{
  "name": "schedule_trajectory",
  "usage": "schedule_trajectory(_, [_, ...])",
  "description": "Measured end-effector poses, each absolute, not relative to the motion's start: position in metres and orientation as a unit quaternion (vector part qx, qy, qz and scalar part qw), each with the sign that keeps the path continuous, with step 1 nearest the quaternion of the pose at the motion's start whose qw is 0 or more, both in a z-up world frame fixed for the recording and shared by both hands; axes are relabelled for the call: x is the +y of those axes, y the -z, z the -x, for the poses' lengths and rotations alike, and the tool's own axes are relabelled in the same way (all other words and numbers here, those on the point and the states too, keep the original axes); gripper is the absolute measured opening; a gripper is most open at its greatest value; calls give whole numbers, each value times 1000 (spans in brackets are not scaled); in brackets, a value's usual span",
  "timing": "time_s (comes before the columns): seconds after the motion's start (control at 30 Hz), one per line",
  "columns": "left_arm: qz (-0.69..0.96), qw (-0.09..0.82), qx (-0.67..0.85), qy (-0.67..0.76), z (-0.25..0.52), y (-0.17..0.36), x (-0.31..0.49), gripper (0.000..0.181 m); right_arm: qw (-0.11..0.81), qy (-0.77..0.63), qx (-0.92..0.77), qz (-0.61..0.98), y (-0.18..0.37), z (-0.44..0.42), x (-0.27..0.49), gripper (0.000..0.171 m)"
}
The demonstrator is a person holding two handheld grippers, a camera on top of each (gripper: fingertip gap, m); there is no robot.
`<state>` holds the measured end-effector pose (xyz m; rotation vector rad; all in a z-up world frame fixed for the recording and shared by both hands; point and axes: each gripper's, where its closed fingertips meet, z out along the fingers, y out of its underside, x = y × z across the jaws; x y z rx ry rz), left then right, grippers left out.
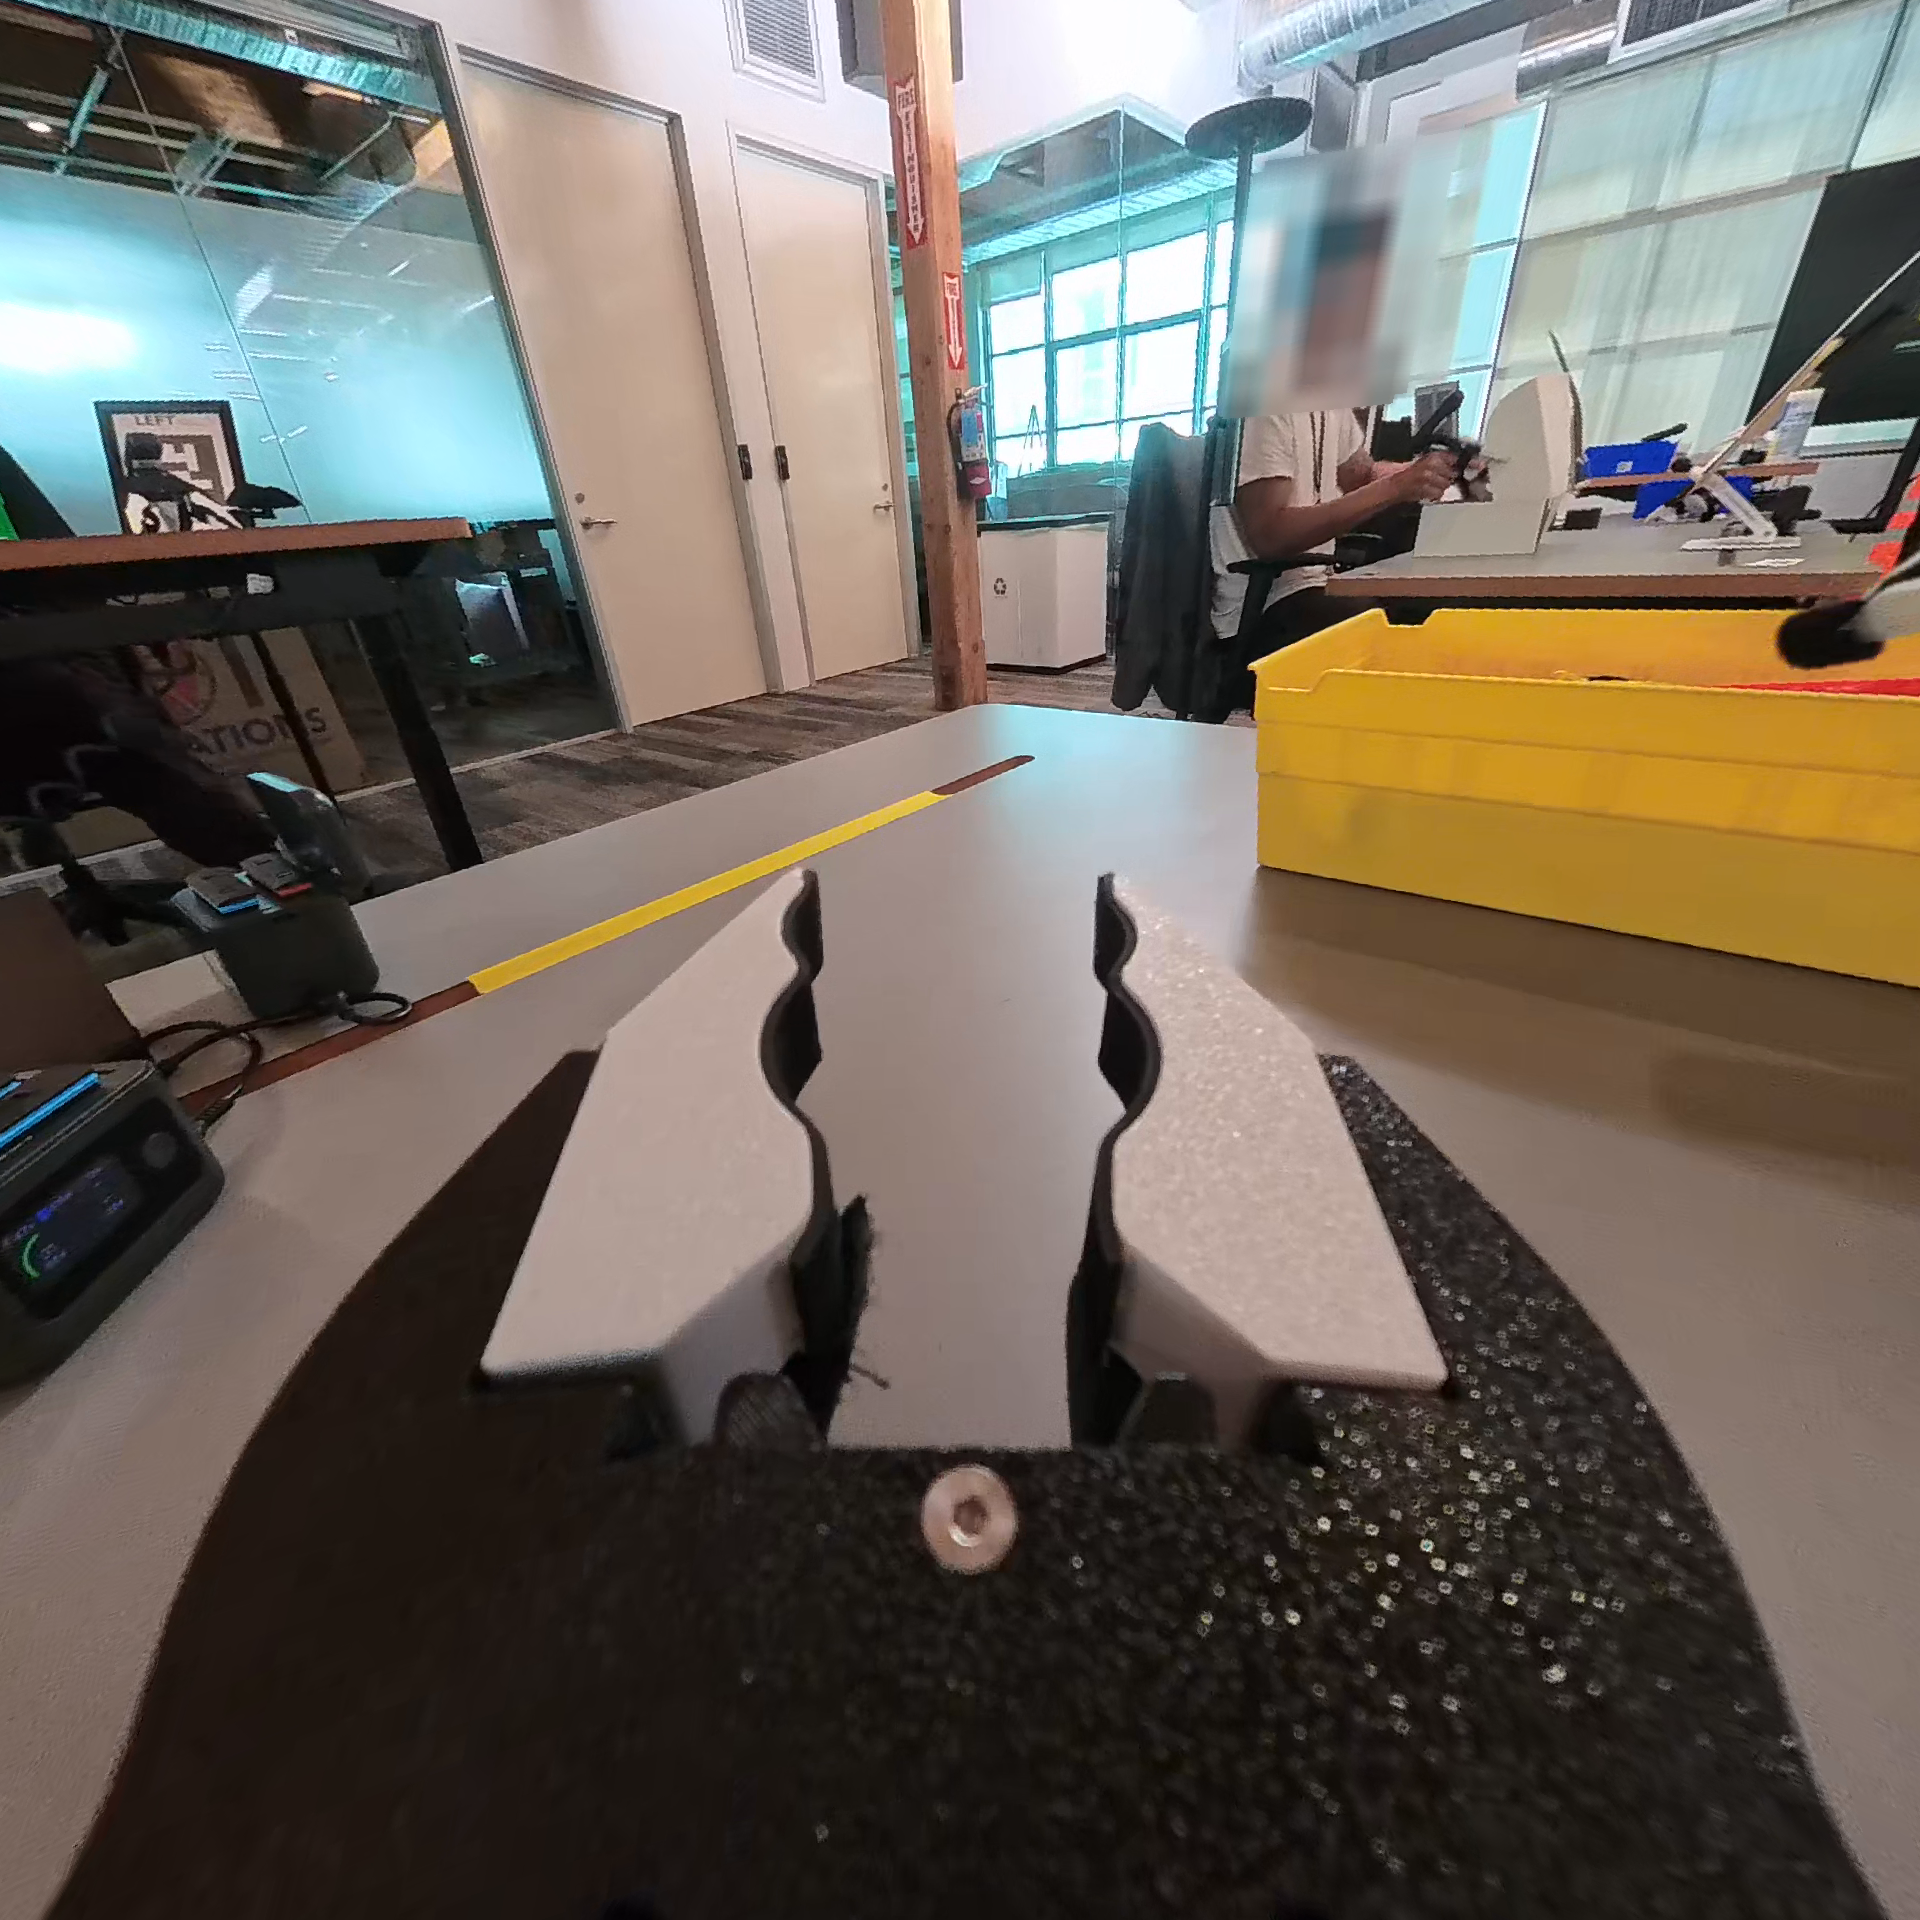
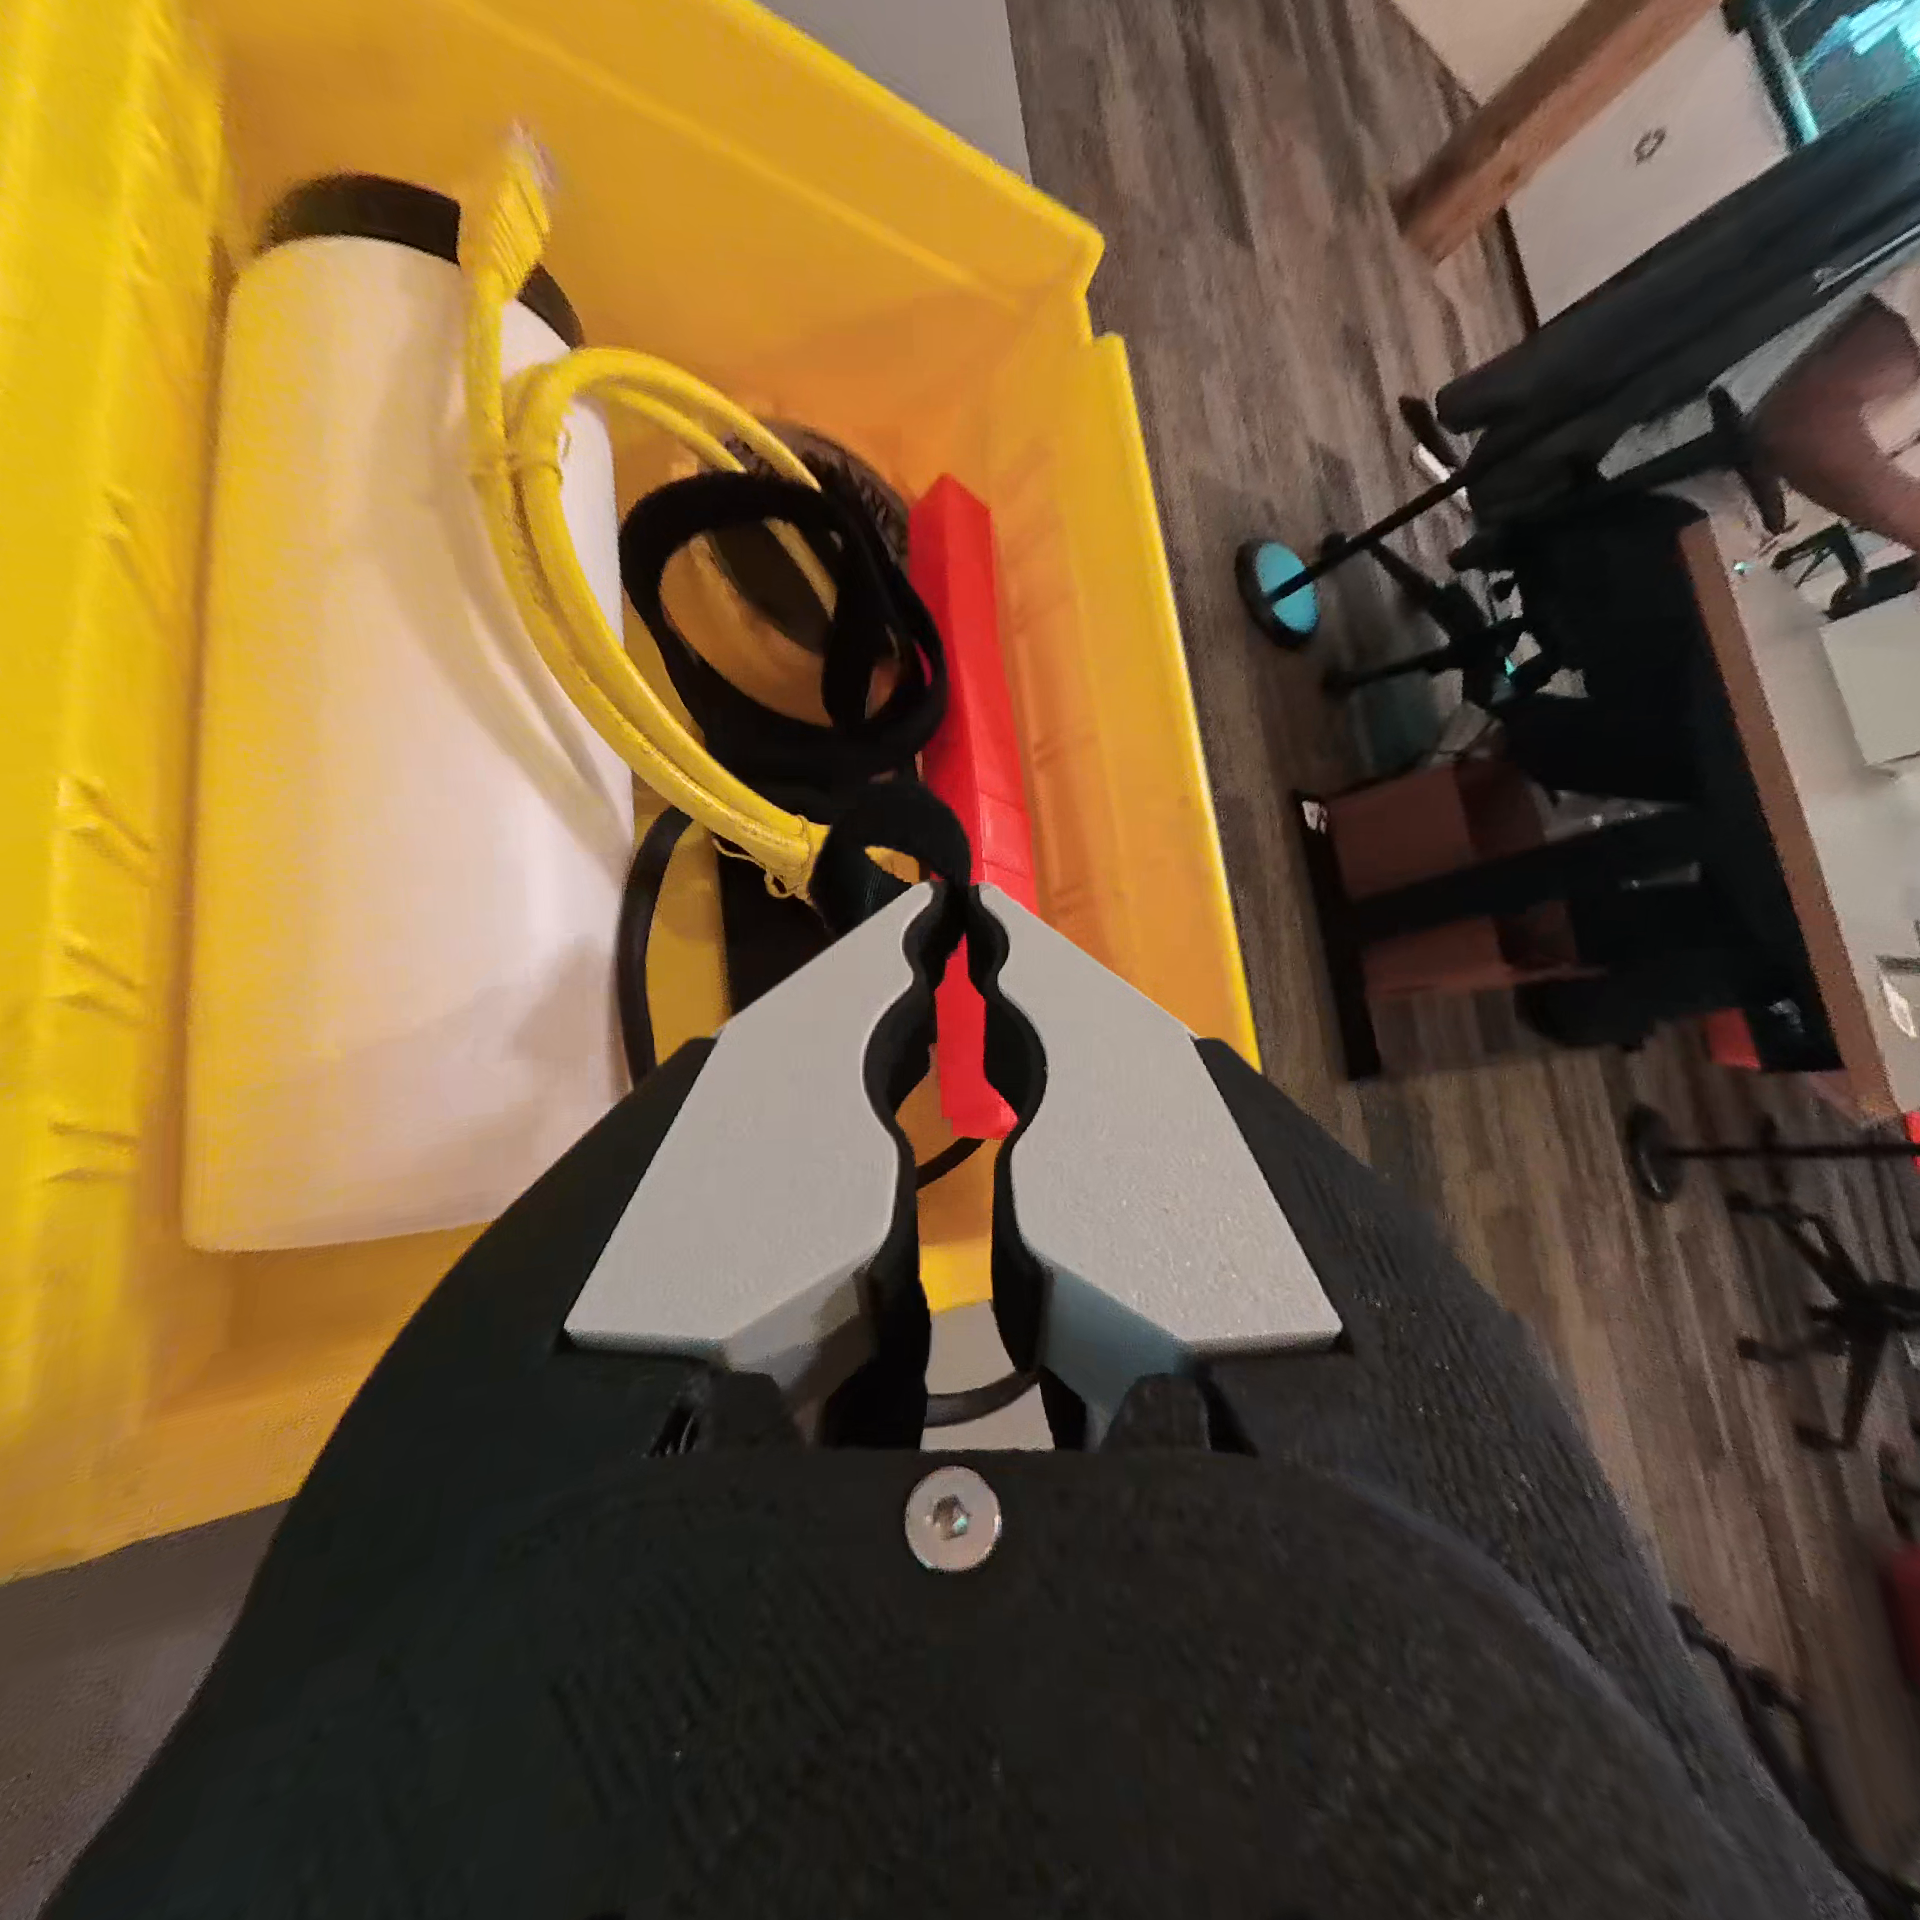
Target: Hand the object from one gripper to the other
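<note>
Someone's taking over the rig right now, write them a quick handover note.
Right claw: over the yellow bin, tips shut on a black strap.
Left claw: open, empty, low over the grey table beside the bin.
In the bin: white bottle, yellow cable, red block.
Done: strap pinched.
Left: lift it clear, pass it to the left claw, release the right.

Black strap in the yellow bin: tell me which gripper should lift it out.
Right. The right gripper is already pinched on the black strap over the yellow bin; the left gripper sits open above the table.
</note>
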<state>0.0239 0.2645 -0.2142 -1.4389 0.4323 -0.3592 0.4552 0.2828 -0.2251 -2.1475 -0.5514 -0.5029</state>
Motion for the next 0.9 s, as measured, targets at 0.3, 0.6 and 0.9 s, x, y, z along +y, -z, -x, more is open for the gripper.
schedule_trajectory(0.3, [656, 722, 186, 117, -17, 215, 264, 55, 551, 160, -177, 799, 158, -424, 284, 58])
schedule_trajectory(0.6, [658, 735, 133, 93, 1, 210, 265, 73, 611, -25, -281, 739, 132, -272, 267, 72])
schedule_trajectory(0.9, [659, 731, 173, 27, 1, 214, 266, 76, 559, -145, -329, 747, 179, -191, 218, 72])
